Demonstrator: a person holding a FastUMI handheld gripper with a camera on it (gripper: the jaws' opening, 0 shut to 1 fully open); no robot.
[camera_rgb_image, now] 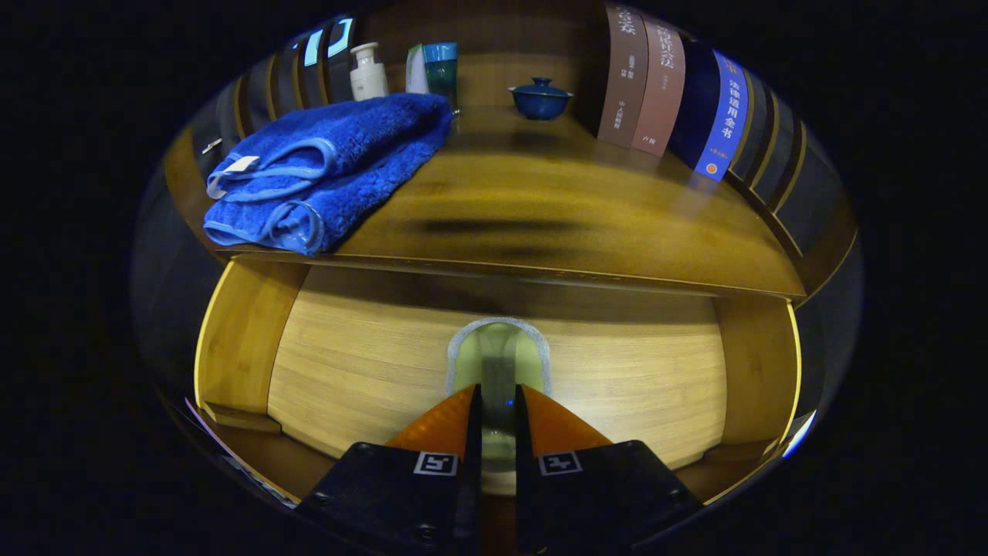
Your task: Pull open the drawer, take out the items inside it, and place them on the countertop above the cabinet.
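Claw: lower centre of the frame, pointing forward and down into the open drawer; fingers drawn close, pinching a thin upright clear item between them.
Held item: centre, clear and greenish with a pale frosted rim, rising just ahead of the fingertips; what it is cannot be told.
Drawer: lower half of the frame, pulled out, light wooden floor, side walls at left and right; its bare floor lies around the held item.
Towel: upper left, blue, folded, lying on the worktop's left front corner, a white tag on its near fold.
Worktop: wooden, across the middle of the frame, above the drawer.
White bottle: upper left, upright behind the towel.
Teal cup: just right of the white bottle, a pale carton beside it.
Blue lidded bowl: upper centre, at the back of the worktop, apart from the rest.
Books: upper right, standing in a row, spines outward.
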